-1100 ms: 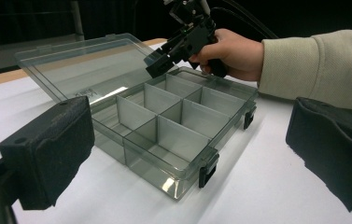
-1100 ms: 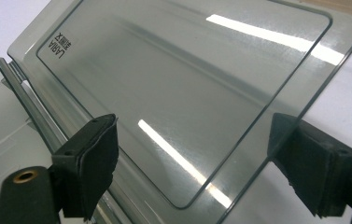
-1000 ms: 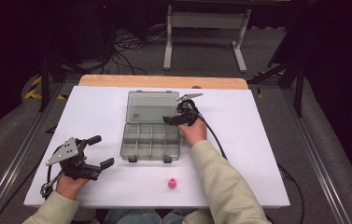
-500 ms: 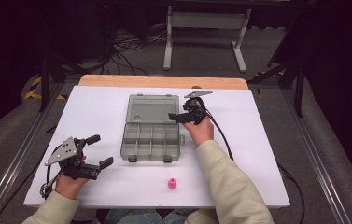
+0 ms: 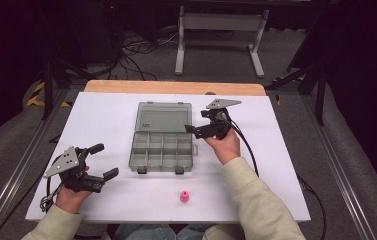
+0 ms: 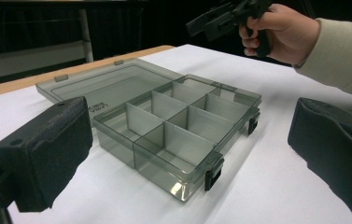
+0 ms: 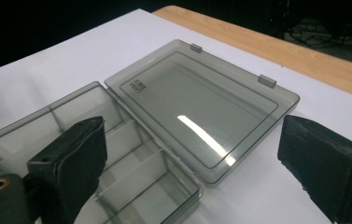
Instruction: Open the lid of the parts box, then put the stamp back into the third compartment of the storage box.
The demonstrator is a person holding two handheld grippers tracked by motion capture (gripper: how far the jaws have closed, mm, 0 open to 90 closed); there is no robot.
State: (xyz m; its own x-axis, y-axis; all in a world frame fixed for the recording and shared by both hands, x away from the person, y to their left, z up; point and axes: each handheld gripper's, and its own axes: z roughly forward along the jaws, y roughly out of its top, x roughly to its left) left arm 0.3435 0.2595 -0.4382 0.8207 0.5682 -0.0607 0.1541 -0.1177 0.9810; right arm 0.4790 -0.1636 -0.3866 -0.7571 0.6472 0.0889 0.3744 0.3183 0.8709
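Your right gripper (image 5: 202,131) hung at centre frame in the high view, just off the right edge of the compartment box (image 5: 162,151), jaws spread wide and holding nothing. In the right gripper view the box's flat-open lid (image 7: 201,109) lay between the two jaws. Your left gripper (image 5: 102,161) sat at lower left, well apart from the box, jaws also wide and empty. Every compartment you could see was empty. A small pink piece (image 5: 184,196) stood on the white table (image 5: 106,112) below the box, near the bottom edge.
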